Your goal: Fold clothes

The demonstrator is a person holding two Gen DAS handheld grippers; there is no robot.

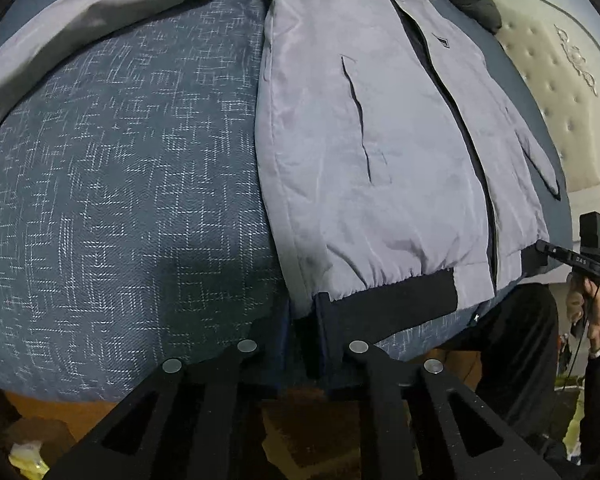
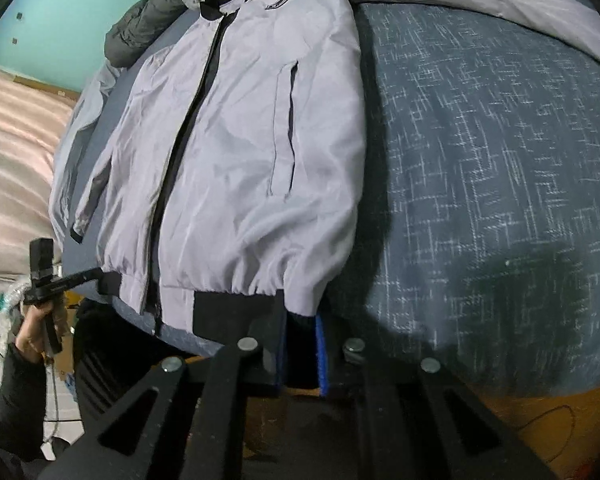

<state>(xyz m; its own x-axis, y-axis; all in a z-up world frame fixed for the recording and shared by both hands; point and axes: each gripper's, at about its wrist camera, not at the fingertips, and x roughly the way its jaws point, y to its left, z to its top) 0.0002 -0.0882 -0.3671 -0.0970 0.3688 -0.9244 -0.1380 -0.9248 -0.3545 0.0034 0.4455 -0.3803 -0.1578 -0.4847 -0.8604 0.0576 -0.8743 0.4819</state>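
Left wrist: grey jacket [image 1: 380, 152] flat on blue patterned bedspread [image 1: 120, 200]; left gripper [image 1: 302, 346] pinching black hem corner; right gripper [image 1: 540, 256] at opposite hem corner. Right wrist: right gripper [image 2: 300, 350] pinching jacket [image 2: 236, 140] hem corner; left gripper [image 2: 100, 276] gripping far hem corner.

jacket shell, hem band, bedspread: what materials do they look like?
Jacket shell: thin synthetic woven, probably nylon or polyester; soft sheen, fine crinkles. Hem band: matte black, gathers the shell above it, likely elastic rib knit. Bedspread: blue-grey woven cloth with pale broken-line pattern, matte; fibre unclear.
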